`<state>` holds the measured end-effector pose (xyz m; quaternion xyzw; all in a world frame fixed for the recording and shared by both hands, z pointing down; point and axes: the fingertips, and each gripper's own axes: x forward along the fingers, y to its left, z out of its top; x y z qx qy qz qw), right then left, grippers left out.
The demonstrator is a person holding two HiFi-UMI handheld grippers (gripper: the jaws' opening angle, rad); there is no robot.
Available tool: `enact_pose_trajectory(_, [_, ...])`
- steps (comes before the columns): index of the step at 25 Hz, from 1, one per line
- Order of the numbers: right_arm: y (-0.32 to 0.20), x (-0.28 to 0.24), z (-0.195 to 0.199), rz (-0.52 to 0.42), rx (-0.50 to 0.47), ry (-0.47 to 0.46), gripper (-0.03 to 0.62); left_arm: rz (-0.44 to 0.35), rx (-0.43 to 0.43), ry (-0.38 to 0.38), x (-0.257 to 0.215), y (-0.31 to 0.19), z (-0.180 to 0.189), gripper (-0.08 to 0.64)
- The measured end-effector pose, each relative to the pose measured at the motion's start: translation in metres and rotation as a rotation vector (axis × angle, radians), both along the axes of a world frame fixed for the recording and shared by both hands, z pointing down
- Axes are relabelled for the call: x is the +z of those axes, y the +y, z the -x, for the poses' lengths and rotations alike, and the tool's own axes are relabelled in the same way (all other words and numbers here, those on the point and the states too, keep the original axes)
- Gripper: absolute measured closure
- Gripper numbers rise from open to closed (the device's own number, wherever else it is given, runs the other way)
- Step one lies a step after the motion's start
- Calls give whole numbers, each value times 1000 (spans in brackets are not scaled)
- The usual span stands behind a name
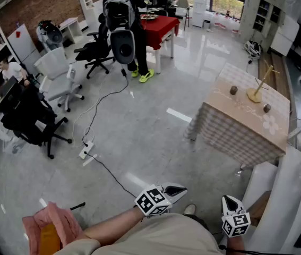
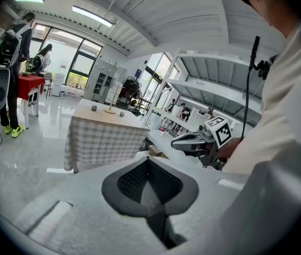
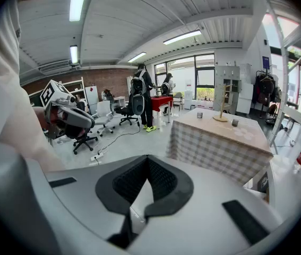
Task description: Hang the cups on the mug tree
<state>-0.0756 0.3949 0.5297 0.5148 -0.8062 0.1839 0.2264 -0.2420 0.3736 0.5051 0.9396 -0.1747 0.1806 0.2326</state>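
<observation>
Left gripper [image 1: 175, 191]: fingers pressed together with nothing between them, held low and close to the person's body.
Right gripper [image 1: 231, 202]: fingers also closed to a seam and empty (its own view shows only floor and the counter beyond the tips).
Counter [image 1: 230, 113]: well ahead of both pairs of fingers and off to their right, across open floor, with a checked cloth hanging down its sides.
Mug tree [image 1: 257, 86]: upright on the counter's far part, its stem vertical and its pegs slanting up. It stands farther from the fingers than the nearer cup.
Right-hand cup [image 1: 267, 108]: on the counter just beside the tree's base, on the side nearer the fingers and to the right.
Left-hand cup [image 1: 233, 90]: on the counter near the tree's base, to its left as the fingers face it, apart from the other cup.
Pegs: bare, so neither cup is hung yet.
Nearer hand: the right gripper, judging by its place on the counter's side of the body.
Deciding relation: both cups lie forward and right of the fingers, well out of reach, so the gap probably has to close before any grasp.
Handles: too small to tell which way they point.
</observation>
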Motion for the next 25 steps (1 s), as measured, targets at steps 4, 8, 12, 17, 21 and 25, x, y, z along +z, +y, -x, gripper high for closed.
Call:
enact_pose_trajectory(4, [-22, -6, -4, -17, -47, -23, 578, -4, -44, -14, -9, -9, -7, 552])
enact_pose_trajectory(8, [-22, -3, -20, -12, -44, -45, 578, -18, -21, -41, -13, -15, -31, 552])
enact_pose_trajectory(12, [-39, 6, -50, -20, -39, -64, 578, -23, -15, -56, -8, -30, -62, 552])
enact_pose_trajectory(17, [-62, 8, -94, -39, -35, -97, 578, -57, 33, -81, -3, -47, -114, 552])
enact_pose_trajectory(21, [-71, 6, -134, -72, -23, -127, 575, -78, 52, -99, 0, -59, -160, 552])
enact_pose_trajectory(25, [-68, 4, -167, -68, 13, -131, 567, -62, 62, -82, -5, -64, -196, 551])
